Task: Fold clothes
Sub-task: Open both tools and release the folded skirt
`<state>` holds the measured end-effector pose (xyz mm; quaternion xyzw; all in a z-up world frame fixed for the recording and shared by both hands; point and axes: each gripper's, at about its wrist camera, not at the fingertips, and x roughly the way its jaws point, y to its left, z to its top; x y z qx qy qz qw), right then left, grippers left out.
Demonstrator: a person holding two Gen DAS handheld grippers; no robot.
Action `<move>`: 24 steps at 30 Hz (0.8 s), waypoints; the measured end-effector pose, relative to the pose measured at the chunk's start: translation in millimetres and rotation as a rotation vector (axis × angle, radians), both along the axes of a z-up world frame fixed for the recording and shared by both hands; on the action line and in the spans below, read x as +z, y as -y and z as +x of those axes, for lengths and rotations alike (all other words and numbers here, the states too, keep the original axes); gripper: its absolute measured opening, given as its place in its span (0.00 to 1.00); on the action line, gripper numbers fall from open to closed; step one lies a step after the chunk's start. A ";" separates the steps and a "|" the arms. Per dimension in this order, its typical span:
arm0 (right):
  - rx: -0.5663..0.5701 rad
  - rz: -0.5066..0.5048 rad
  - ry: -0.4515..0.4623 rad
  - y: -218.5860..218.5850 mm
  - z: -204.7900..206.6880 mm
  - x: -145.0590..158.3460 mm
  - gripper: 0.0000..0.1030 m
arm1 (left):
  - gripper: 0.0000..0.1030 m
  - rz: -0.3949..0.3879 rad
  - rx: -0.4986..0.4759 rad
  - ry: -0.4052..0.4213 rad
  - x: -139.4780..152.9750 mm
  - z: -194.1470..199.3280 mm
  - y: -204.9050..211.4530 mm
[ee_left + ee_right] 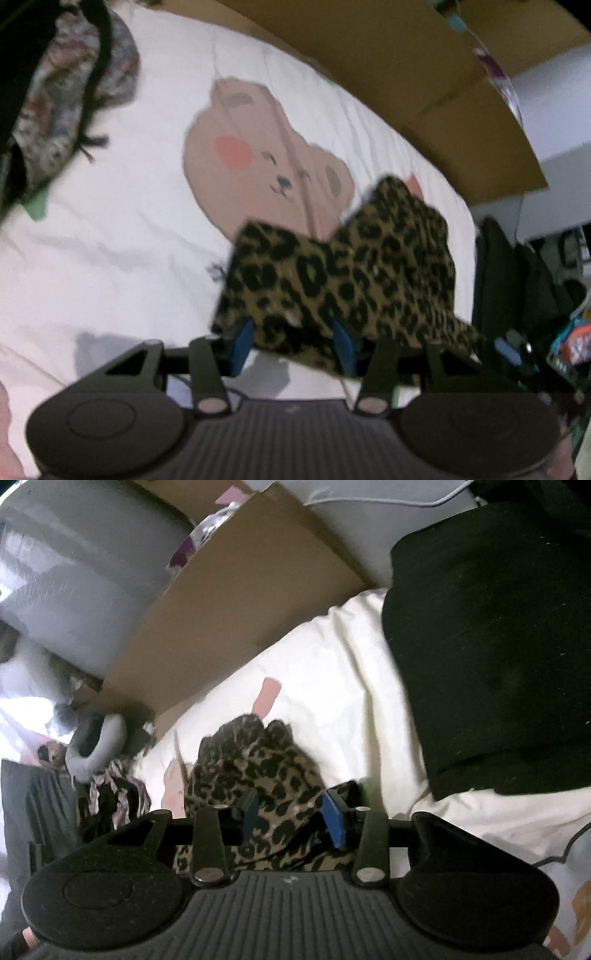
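Observation:
A leopard-print garment (343,273) hangs bunched above the white bear-print bedspread (110,240) and casts a shadow on it. Its lower edge drapes over the tips of my left gripper (293,345), whose blue pads (242,343) stand wide apart, so it is open. In the right wrist view the same garment (255,760) is a mound on the bedspread (332,672). Cloth runs between the spread fingers of my right gripper (291,816) and under its body; this gripper is open too. Both views are blurred.
A folded black garment (491,646) lies on the bed to the right. A floral garment (62,103) lies at the far left. Brown cardboard (424,81) runs along the far bed edge. Dark clothes and clutter (517,288) sit past the right edge.

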<state>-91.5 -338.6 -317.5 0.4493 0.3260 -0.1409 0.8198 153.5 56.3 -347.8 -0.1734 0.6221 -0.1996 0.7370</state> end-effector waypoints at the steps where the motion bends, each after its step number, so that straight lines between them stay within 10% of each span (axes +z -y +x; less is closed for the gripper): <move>1: 0.019 -0.011 -0.005 -3.7 1.4 1.1 0.39 | 0.48 0.002 -0.013 -0.006 -2.2 -2.9 2.2; 12: 0.182 -0.025 -0.055 -39.4 17.0 -13.1 0.39 | 0.46 0.123 -0.238 0.010 -28.6 -29.6 35.6; 24: 0.315 -0.169 -0.195 -66.7 34.7 -30.4 0.39 | 0.47 0.147 -0.268 0.110 -35.2 -25.2 50.2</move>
